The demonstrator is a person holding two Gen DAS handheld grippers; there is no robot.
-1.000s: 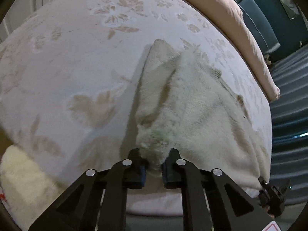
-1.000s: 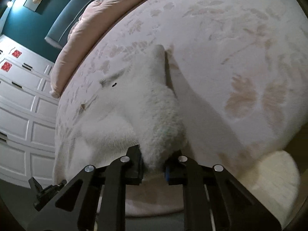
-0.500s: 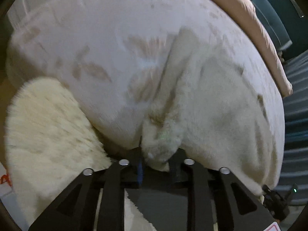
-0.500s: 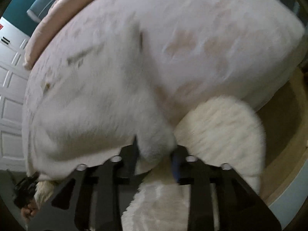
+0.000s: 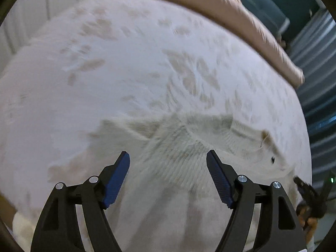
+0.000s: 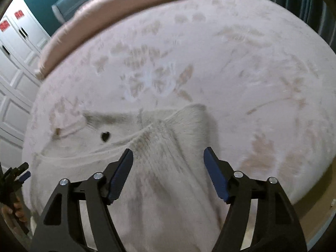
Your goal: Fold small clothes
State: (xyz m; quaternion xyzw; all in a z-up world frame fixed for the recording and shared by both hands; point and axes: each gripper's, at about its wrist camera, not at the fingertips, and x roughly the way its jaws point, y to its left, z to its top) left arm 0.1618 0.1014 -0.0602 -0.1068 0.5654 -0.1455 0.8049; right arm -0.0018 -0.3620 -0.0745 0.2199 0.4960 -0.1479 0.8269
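A small fluffy cream sweater (image 5: 189, 153) lies spread on the bed near its front edge. It has a ribbed collar and a small dark heart mark (image 6: 105, 136). It also shows in the right wrist view (image 6: 159, 147). My left gripper (image 5: 168, 168) is open and empty, just above the sweater's left part. My right gripper (image 6: 168, 166) is open and empty, just above the sweater's right part. Each gripper shows at the edge of the other's view, the right one (image 5: 310, 195) and the left one (image 6: 14, 178).
The bed has a pale cover with a tan leaf print (image 5: 147, 63). A pink duvet (image 5: 220, 10) lies rolled along the far side. White wardrobe doors (image 6: 14, 48) stand to the left and a teal headboard (image 5: 262, 4) is behind. The bed's wooden frame (image 6: 319, 205) shows at lower right.
Both grippers held the sweater's near edge and pulled it toward the bed's front edge. Both have now opened and let go, and the sweater lies spread on the bed.
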